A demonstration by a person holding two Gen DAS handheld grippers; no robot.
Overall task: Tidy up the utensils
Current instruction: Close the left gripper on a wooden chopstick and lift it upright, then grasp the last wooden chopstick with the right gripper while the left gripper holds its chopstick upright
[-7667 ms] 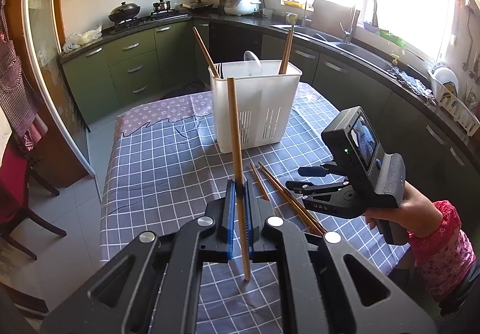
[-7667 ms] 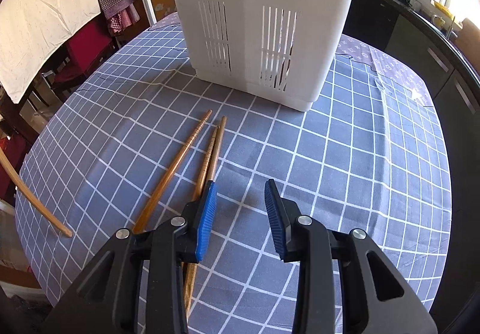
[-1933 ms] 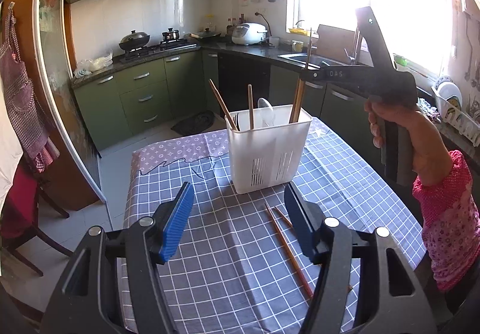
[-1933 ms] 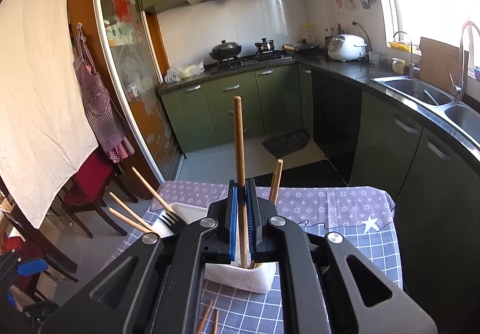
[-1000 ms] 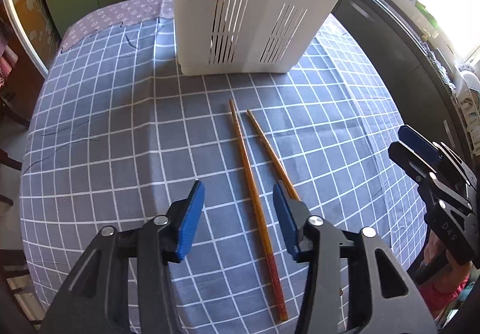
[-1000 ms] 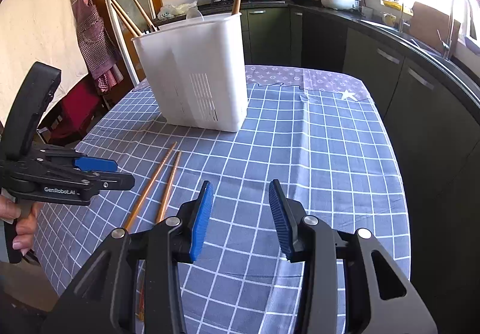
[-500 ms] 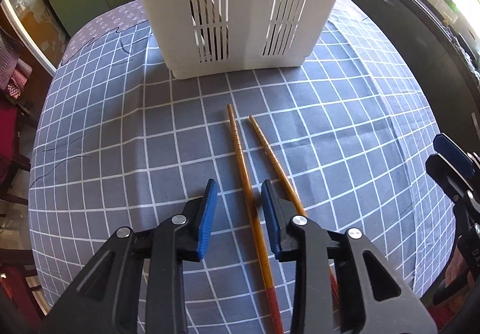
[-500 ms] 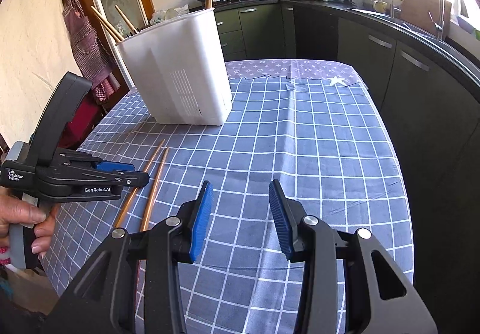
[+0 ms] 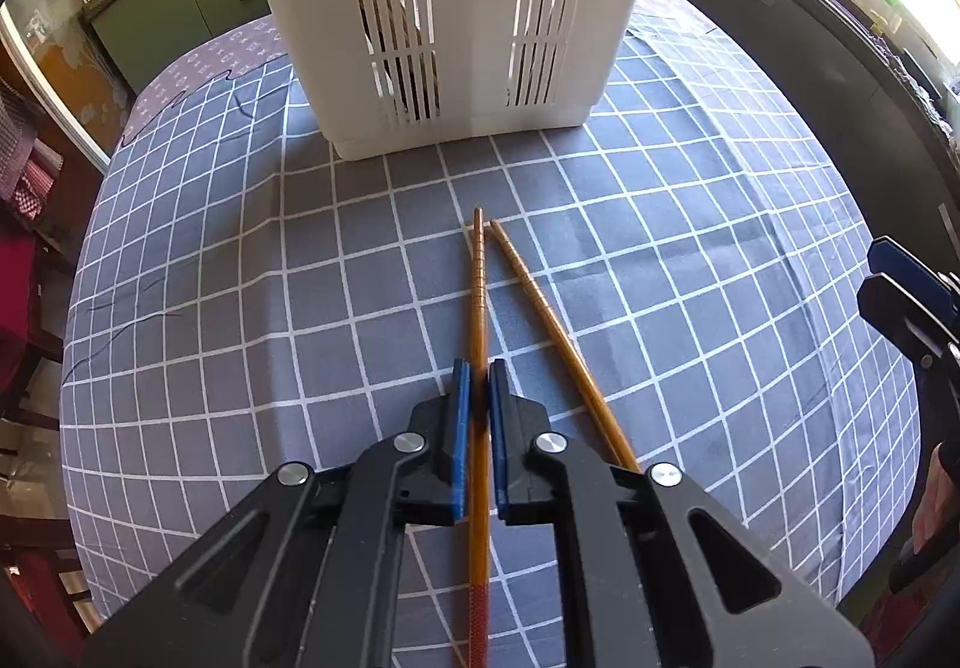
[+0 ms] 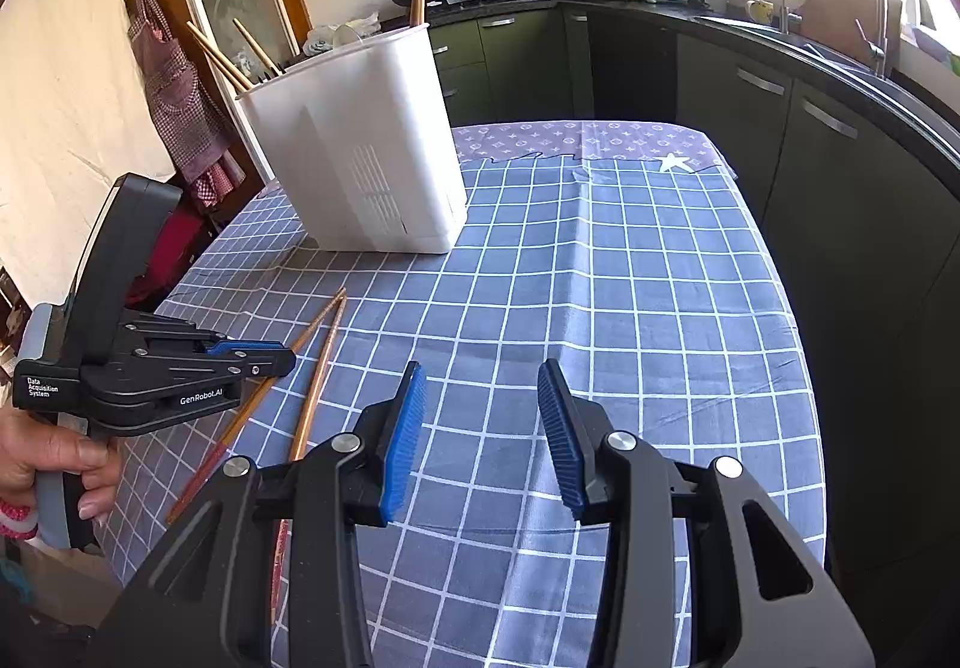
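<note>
Two wooden chopsticks lie on the checked tablecloth in front of the white slotted utensil holder (image 9: 456, 20). My left gripper (image 9: 478, 374) is shut on the left chopstick (image 9: 477, 284), low at the table. The second chopstick (image 9: 540, 302) lies loose just to its right. In the right wrist view the holder (image 10: 354, 152) stands at the far left with several chopsticks inside. The left gripper (image 10: 282, 359) sits over the two chopsticks (image 10: 312, 386). My right gripper (image 10: 480, 416) is open and empty above the cloth, right of them.
The table edge (image 10: 804, 368) drops off to the right, with dark green cabinets (image 10: 840, 158) and a sink counter beyond. A red chair (image 9: 24, 272) stands to the left of the table. The right gripper shows at the right edge of the left wrist view (image 9: 912, 308).
My left gripper has dropped to the table and closed on the left chopstick. The right gripper has stayed open and has drifted slightly.
</note>
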